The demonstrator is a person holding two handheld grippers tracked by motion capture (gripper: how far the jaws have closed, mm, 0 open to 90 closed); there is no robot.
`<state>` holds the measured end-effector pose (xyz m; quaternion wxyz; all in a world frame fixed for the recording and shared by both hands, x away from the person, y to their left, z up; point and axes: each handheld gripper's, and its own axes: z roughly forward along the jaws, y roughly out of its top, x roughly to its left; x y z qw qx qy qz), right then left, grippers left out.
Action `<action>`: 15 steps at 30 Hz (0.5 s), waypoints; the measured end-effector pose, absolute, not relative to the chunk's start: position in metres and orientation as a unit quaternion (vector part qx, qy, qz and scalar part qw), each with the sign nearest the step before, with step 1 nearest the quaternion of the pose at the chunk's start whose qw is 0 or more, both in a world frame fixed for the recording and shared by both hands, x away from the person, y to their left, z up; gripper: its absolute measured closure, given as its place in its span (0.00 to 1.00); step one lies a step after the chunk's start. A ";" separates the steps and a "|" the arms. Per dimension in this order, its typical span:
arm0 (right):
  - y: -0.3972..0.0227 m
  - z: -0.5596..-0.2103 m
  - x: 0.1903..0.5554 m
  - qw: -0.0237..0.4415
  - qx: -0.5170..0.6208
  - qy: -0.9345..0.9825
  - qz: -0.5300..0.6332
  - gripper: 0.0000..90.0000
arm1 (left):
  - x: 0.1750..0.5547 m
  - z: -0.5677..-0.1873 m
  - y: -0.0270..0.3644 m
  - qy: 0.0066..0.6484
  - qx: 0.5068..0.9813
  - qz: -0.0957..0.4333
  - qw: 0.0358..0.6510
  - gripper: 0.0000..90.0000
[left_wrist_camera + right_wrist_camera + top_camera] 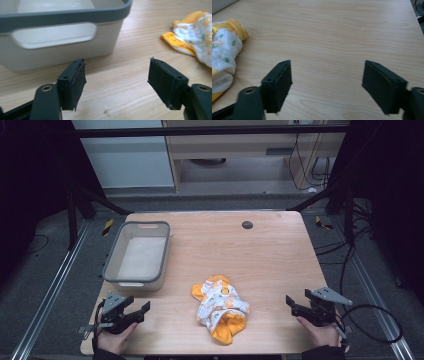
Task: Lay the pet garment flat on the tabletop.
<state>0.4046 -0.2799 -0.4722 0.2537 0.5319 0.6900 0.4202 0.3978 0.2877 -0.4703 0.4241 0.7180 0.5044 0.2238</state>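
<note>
A crumpled white and orange patterned garment (220,307) lies on the wooden table (260,255), near the front middle. A grey basket (136,255) with a dark rim stands at the left, and its inside looks bare. My left gripper (139,311) rests at the front left corner, just in front of the basket, jaws open over bare wood. In the left gripper view the basket's handle wall (57,35) is close ahead and the garment (195,35) lies at the right. My right gripper (294,305) sits at the front right, open, with the garment (224,55) to its left.
A small dark round cap (247,224) sits in the tabletop near the far edge. Cables (370,320) trail on the floor to the right of the table. Metal frame rails run along both sides.
</note>
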 end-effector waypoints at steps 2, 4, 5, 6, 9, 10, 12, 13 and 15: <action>-0.281 -0.469 0.404 0.257 0.531 0.683 0.430 0.35 | 0.397 -0.469 0.285 0.500 0.719 0.220 0.429 0.35; -0.281 -0.466 0.403 0.259 0.527 0.681 0.437 0.38 | 0.396 -0.466 0.282 0.497 0.718 0.221 0.434 0.35; -0.281 -0.466 0.403 0.260 0.526 0.682 0.438 0.38 | 0.396 -0.466 0.282 0.497 0.718 0.221 0.434 0.35; -0.280 -0.465 0.403 0.258 0.524 0.684 0.437 0.38 | 0.395 -0.463 0.280 0.492 0.718 0.220 0.441 0.36; -0.276 -0.464 0.405 0.251 0.522 0.689 0.436 0.39 | 0.395 -0.461 0.279 0.486 0.720 0.220 0.443 0.36; -0.275 -0.463 0.405 0.251 0.519 0.691 0.436 0.39 | 0.395 -0.459 0.279 0.483 0.722 0.225 0.441 0.36; -0.271 -0.462 0.406 0.247 0.513 0.694 0.441 0.39 | 0.395 -0.457 0.279 0.482 0.720 0.226 0.445 0.36; -0.270 -0.461 0.406 0.243 0.508 0.696 0.445 0.39 | 0.395 -0.457 0.279 0.483 0.719 0.226 0.447 0.36; -0.268 -0.459 0.406 0.238 0.502 0.699 0.450 0.39 | 0.395 -0.456 0.279 0.483 0.718 0.225 0.448 0.37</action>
